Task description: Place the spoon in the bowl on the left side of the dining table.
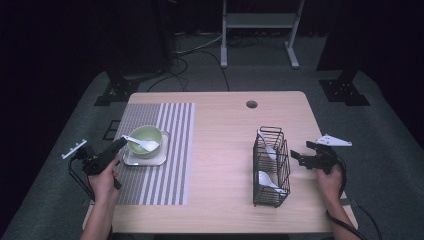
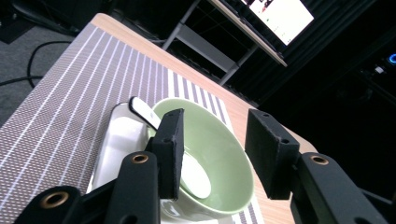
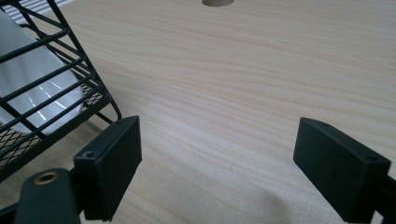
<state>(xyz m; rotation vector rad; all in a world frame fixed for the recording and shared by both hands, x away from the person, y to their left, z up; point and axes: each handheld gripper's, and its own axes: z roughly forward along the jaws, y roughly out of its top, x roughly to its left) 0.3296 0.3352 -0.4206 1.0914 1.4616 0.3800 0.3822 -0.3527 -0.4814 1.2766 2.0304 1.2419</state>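
**Fingers spread at the bowl, spoon handle within reach**

My left gripper has its fingers standing wide with nothing between them, hovering just over the near rim of the green bowl. A white spoon lies in that bowl, its scoop down inside and its handle sticking out over the rim toward the small white tray the bowl sits on. Tray and bowl rest on the striped mat at the left of the worktop.

My right gripper is also spread wide and empty, held low over bare wood just beside the black wire rack, which holds two more white spoons.

I judge the spoon to be glazed ceramic or hard plastic: stiff, light, slick, likely to chip if dropped. The handle is the place to pinch, across its narrow sides near the rim, squarely so it does not twist out. The bowl looks smooth and could slide on its tray if nudged
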